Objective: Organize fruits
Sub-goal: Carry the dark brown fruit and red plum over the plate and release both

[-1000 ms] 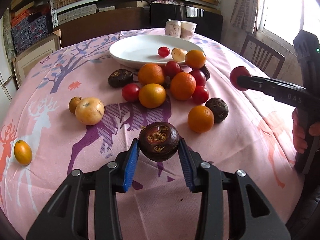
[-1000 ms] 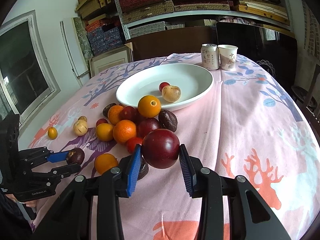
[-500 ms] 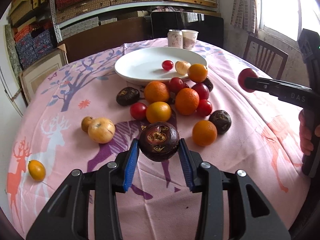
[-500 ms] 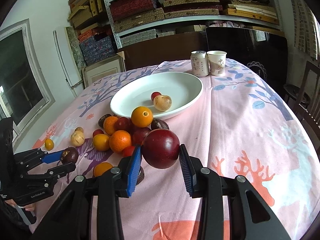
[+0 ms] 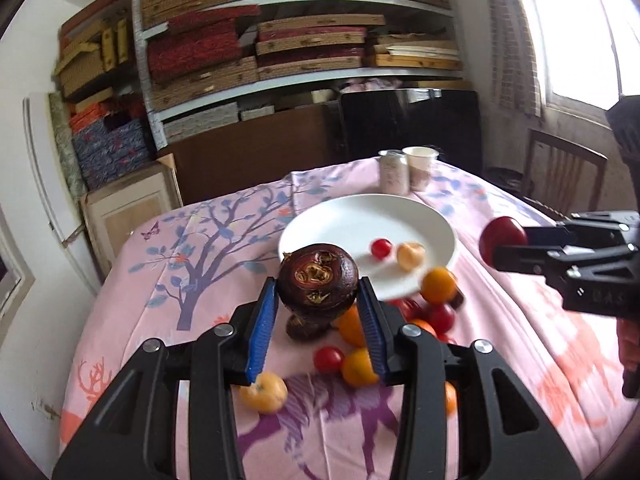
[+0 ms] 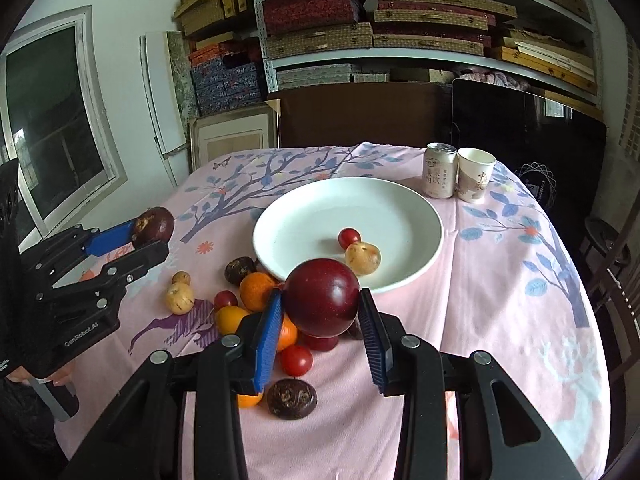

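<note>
Left gripper [image 5: 318, 312], frame centre, clamps a dark purple-brown round mangosteen [image 5: 318, 280]; right gripper [image 6: 322, 316] clamps a glossy dark red plum [image 6: 322, 298]. Both fruits hang above the pink printed tablecloth [image 6: 500, 288], near the white round plate [image 6: 400, 200].

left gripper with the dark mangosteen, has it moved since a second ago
Yes. The left gripper has risen: its mangosteen earlier showed against tablecloth below the fruit pile, and now overlaps the rim of the white plate.
</note>
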A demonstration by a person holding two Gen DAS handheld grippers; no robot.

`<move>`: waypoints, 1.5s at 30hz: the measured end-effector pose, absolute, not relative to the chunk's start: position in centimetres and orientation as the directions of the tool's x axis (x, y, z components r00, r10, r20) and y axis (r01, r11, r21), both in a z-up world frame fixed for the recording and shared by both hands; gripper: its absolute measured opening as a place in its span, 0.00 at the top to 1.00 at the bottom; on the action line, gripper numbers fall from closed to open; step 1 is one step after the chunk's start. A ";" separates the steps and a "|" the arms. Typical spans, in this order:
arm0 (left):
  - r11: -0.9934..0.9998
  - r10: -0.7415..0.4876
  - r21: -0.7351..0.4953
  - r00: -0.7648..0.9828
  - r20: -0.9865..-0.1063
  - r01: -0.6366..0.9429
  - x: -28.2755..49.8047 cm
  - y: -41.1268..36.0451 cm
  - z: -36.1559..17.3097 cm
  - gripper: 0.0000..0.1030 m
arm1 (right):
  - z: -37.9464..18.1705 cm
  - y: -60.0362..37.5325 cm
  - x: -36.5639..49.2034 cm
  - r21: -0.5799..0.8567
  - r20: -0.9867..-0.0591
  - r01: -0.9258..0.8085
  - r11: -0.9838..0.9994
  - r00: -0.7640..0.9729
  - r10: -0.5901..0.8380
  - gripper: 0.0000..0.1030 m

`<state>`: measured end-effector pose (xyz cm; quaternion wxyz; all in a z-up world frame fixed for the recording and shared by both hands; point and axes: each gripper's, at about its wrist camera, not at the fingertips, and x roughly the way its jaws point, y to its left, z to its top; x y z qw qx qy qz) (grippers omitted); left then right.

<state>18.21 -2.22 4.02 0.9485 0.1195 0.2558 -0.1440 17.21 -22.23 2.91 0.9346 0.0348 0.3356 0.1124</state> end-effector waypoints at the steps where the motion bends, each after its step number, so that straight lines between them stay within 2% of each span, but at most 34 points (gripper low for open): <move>1: 0.934 -0.212 0.138 0.823 -0.527 0.329 19.5 -2.3 4.1 0.62 | 3.2 -22.2 18.2 0.146 -0.621 -0.189 0.971 0.746 0.238 0.63; 7: 0.951 -0.156 0.139 0.817 -0.555 0.276 26.4 -3.3 3.7 0.62 | 3.6 -22.9 24.8 0.078 -0.585 -0.126 0.989 0.797 0.147 0.63; 11: 0.960 -0.177 0.074 0.792 -0.584 0.269 29.8 -3.6 2.7 0.62 | 2.7 -24.3 29.3 0.155 -0.599 -0.092 0.984 0.783 0.168 0.63; 14: 0.962 -0.178 0.060 0.778 -0.603 0.267 31.6 -3.9 1.9 0.62 | 1.7 -24.6 31.3 0.154 -0.604 -0.079 0.985 0.781 0.157 0.63; 20: 0.960 -0.186 0.071 0.806 -0.561 0.271 32.3 -4.3 1.4 0.62 | 0.0 -25.1 32.5 0.201 -0.605 -0.079 0.976 0.774 0.187 0.63; 25: 0.961 -0.189 0.051 0.782 -0.593 0.271 32.8 -3.9 0.6 0.62 | -1.1 -24.7 33.3 0.197 -0.630 -0.080 0.977 0.753 0.189 0.63; 38: 0.957 -0.226 0.020 0.788 -0.573 0.289 33.3 -4.6 0.8 0.61 | -0.9 -23.8 32.8 0.158 -0.644 -0.099 0.983 0.744 0.178 0.62; 39: 0.954 -0.233 0.022 0.787 -0.572 0.299 33.2 -4.7 0.6 0.58 | -0.8 -23.9 32.8 0.158 -0.638 -0.101 0.982 0.749 0.180 0.51; 40: 0.950 -0.243 0.026 0.790 -0.563 0.311 33.1 -4.8 0.5 0.49 | -0.5 -24.1 32.6 0.154 -0.619 -0.088 0.984 0.768 0.165 0.16; 41: 0.952 -0.234 0.036 0.802 -0.550 0.303 32.9 -4.9 0.5 0.25 | -0.2 -24.4 32.2 0.146 -0.593 -0.056 0.988 0.794 0.133 0.08; 42: 0.963 -0.199 0.053 0.825 -0.529 0.266 32.7 -4.8 0.7 0.04 | 0.3 -24.8 31.9 0.145 -0.568 -0.043 0.988 0.815 0.119 0.05; 45: 0.968 -0.185 0.059 0.850 -0.494 0.245 31.9 -4.2 1.5 0.04 | 1.8 -26.0 31.3 0.211 -0.558 -0.064 0.976 0.812 0.173 0.04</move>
